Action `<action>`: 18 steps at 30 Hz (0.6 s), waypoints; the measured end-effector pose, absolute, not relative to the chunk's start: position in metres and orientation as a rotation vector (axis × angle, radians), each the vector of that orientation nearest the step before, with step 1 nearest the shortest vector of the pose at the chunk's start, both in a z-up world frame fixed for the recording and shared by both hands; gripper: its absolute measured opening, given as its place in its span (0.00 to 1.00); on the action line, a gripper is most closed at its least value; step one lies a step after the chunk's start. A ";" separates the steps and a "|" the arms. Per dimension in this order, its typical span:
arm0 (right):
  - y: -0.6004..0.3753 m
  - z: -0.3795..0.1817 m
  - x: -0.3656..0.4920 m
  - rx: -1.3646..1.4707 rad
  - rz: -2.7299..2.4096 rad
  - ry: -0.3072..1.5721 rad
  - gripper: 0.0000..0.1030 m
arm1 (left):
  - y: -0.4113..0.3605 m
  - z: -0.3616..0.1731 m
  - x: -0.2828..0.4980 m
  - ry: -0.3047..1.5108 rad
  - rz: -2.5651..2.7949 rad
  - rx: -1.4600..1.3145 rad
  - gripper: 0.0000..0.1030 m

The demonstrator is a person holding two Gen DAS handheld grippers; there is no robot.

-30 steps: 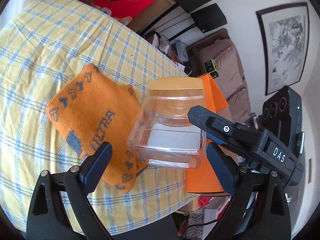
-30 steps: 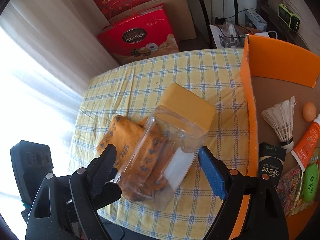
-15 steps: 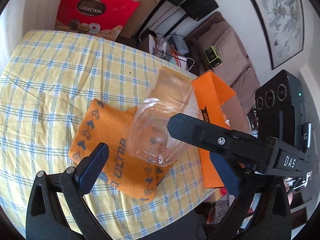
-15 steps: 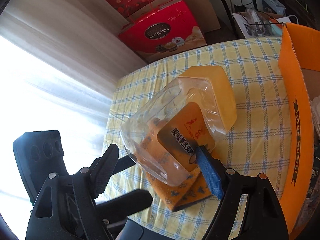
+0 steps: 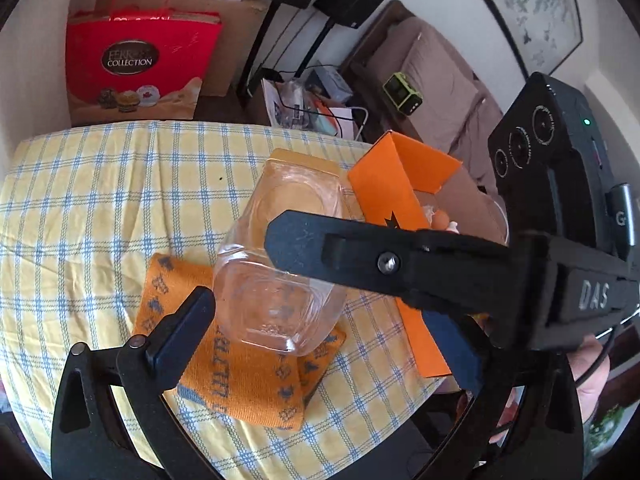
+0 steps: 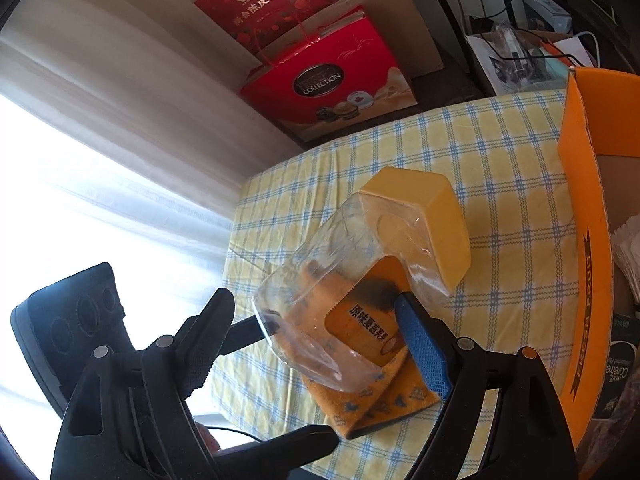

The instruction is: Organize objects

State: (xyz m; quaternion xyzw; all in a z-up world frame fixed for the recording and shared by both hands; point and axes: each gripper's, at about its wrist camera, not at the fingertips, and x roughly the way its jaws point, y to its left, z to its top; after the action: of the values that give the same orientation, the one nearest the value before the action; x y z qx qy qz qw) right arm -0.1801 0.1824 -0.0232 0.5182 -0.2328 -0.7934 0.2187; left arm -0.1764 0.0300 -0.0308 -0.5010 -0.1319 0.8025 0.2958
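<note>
A clear plastic jar [image 5: 280, 280] with a yellow lid [image 6: 424, 220] hangs tilted above the yellow checked tablecloth [image 5: 100, 208], lid end away from me. Both grippers hold it. My left gripper [image 5: 328, 336] is shut on its base end. My right gripper [image 6: 312, 328] is shut on its body near the label; one of its fingers [image 5: 360, 256] crosses the jar in the left wrist view. An orange patterned towel [image 5: 240, 368] lies folded on the cloth under the jar and also shows in the right wrist view [image 6: 380, 404].
An open orange cardboard box [image 6: 580, 280] stands at the table's right edge with small items inside. Red gift boxes [image 5: 136, 64] and cartons stand behind the table. A bright curtained window [image 6: 100, 160] is on the left.
The jar has swung from upright to tilted, base toward my left camera. My right gripper's finger has come closer across the left view. Both views now look more down onto the table.
</note>
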 end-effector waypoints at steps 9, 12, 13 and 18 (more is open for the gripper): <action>0.189 -0.029 -0.192 1.428 -2.113 -0.757 0.84 | 0.012 -0.067 -0.198 -0.590 2.077 -1.446 0.89; 0.187 -0.028 -0.192 1.424 -2.107 -0.744 0.84 | 0.000 -0.082 -0.201 -0.635 2.112 -1.522 0.88; 0.188 -0.027 -0.191 1.421 -2.114 -0.741 0.84 | -0.005 -0.083 -0.201 -0.655 2.114 -1.514 0.88; 0.196 -0.031 -0.189 1.434 -2.185 -0.718 0.84 | -0.015 -0.073 -0.202 -0.639 2.146 -1.498 0.88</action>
State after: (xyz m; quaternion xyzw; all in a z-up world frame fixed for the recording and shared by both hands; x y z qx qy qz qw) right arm -0.1888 0.1964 -0.0306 0.5170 -0.2587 -0.7874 0.2140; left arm -0.2018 -0.0152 -0.0728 -0.5422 -0.2314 0.7766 0.2221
